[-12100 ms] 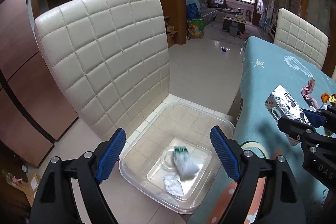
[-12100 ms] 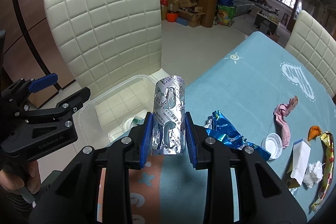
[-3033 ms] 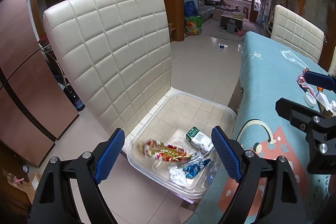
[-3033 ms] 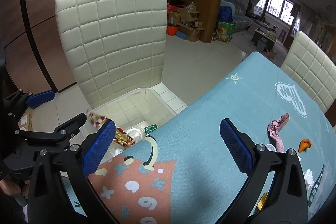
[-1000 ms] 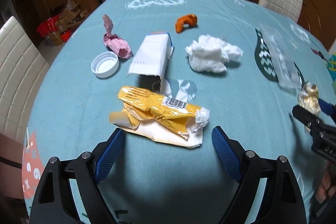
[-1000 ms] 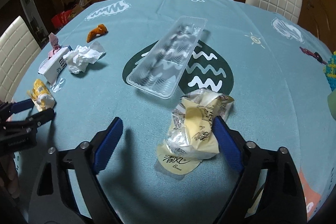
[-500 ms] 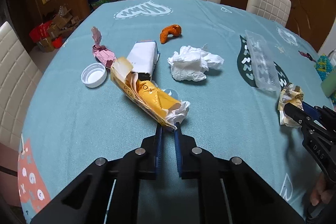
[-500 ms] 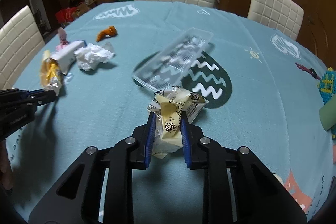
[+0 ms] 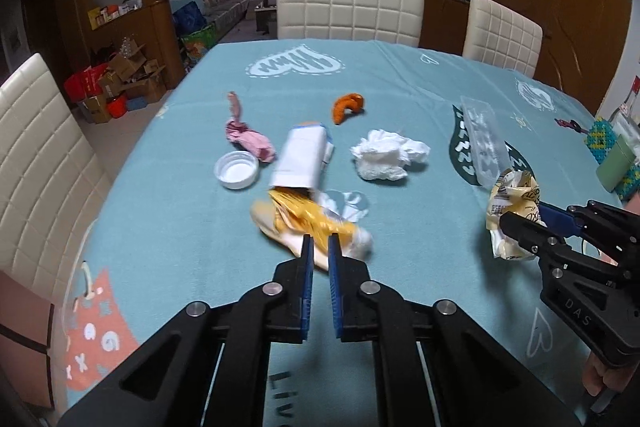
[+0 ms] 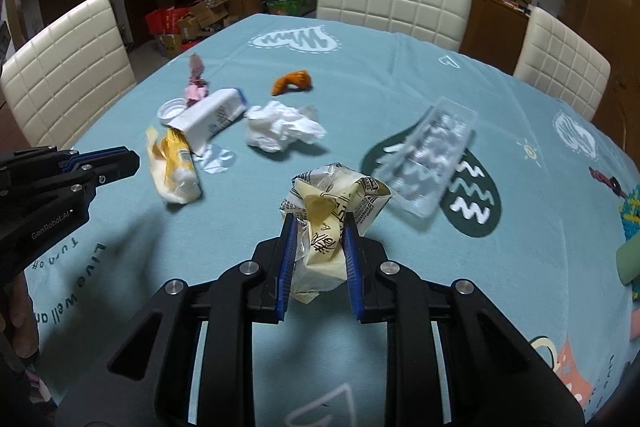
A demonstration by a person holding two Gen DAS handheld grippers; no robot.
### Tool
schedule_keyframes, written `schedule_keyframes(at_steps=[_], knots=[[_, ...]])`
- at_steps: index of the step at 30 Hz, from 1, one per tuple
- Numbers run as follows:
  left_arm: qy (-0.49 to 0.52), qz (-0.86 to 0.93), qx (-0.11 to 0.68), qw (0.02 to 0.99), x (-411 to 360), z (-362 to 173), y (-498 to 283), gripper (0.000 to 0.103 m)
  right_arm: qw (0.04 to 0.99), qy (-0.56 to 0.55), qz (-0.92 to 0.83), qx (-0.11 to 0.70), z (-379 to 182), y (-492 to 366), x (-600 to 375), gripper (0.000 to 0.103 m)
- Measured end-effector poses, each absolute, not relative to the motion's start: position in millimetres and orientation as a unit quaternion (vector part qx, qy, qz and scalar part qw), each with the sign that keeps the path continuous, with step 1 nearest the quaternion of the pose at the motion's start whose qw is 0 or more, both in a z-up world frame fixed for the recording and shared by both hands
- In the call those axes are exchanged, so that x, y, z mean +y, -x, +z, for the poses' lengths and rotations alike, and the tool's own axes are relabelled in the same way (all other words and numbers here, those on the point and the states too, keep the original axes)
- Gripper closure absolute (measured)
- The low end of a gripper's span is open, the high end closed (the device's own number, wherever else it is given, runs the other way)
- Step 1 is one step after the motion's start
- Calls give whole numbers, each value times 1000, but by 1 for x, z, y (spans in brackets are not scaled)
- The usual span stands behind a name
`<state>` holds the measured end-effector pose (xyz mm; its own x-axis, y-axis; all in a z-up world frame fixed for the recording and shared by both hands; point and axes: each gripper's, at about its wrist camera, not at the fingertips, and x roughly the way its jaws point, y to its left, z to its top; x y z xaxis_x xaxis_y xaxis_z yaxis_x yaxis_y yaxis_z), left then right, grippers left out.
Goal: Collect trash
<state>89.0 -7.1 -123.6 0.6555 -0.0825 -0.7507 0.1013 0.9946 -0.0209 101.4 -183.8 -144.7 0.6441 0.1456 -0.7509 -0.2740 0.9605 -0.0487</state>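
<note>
Yellow crinkled plastic wrapper [image 9: 308, 223] clamped in left tongs [image 9: 318, 247], raised off teal-clothed worktop [image 9: 180, 227]. Cream printed crumpled food wrapper [image 10: 324, 223] pinched between right tongs [image 10: 318, 235]. Beyond on the cloth: white carton [image 9: 302, 157], white crumpled tissue [image 9: 384, 155], clear plastic tray [image 10: 432, 155].

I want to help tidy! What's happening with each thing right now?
Left tongs: shut on yellow wrapper.
Right tongs: shut on cream wrapper.
Tissue: crumpled, on table.
Carton: lying on its side.
Cap: open side up.
</note>
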Motion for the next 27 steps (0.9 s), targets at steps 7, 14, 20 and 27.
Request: schedule_keyframes(at_steps=[7,14,20,27], knots=[[8,-54,410,910,30,-125,-84,101,900,101,133,402,-141,-103,-141,79],[11,-84,437,895,6,-144,-97,27,909,101,107,389,-135,-109,-149,79],[2,-66,420,905,-12,-140,-110,17,907,87,97,400,-142,-120,-176,79],[-8,-20,451,892,-23,-164,-132,17,904,77,113,406,-152,-129,-184,78]])
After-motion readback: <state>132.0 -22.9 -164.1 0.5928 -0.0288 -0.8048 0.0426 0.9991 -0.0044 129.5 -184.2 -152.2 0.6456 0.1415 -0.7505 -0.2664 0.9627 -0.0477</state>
